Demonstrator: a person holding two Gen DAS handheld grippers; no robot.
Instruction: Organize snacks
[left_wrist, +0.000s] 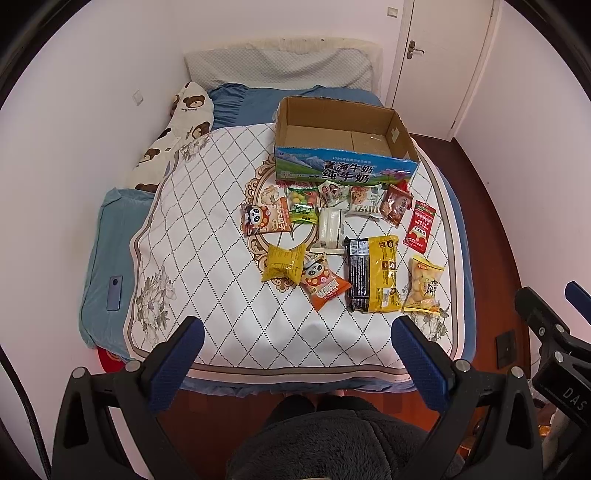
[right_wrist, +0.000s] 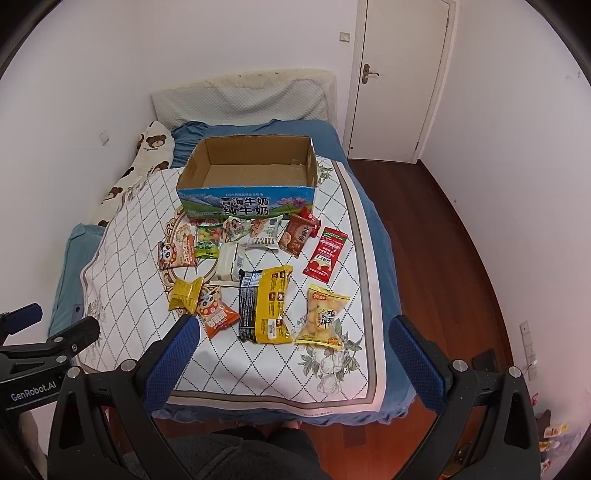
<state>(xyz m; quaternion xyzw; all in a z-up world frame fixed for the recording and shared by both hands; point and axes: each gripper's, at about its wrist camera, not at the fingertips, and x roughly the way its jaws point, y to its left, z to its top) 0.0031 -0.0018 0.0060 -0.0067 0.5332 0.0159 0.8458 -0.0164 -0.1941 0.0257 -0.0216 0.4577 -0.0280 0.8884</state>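
1. Bed (left_wrist: 229, 295), quilted cover, bears everything.
2. Cardboard box (left_wrist: 343, 127) sits open w/ bare floor.
3. Snack packs (right_wrist: 264, 304) lie scattered just in front of box.
4. Left gripper (left_wrist: 297, 326) & right gripper (right_wrist: 293, 325) hover near bed's foot, jaws spread wide, holding nothing.

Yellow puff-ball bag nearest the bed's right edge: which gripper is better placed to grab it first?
Right, probably. The yellow puff-ball bag lies between the open right gripper's fingers; the left gripper, also open, points left of it.
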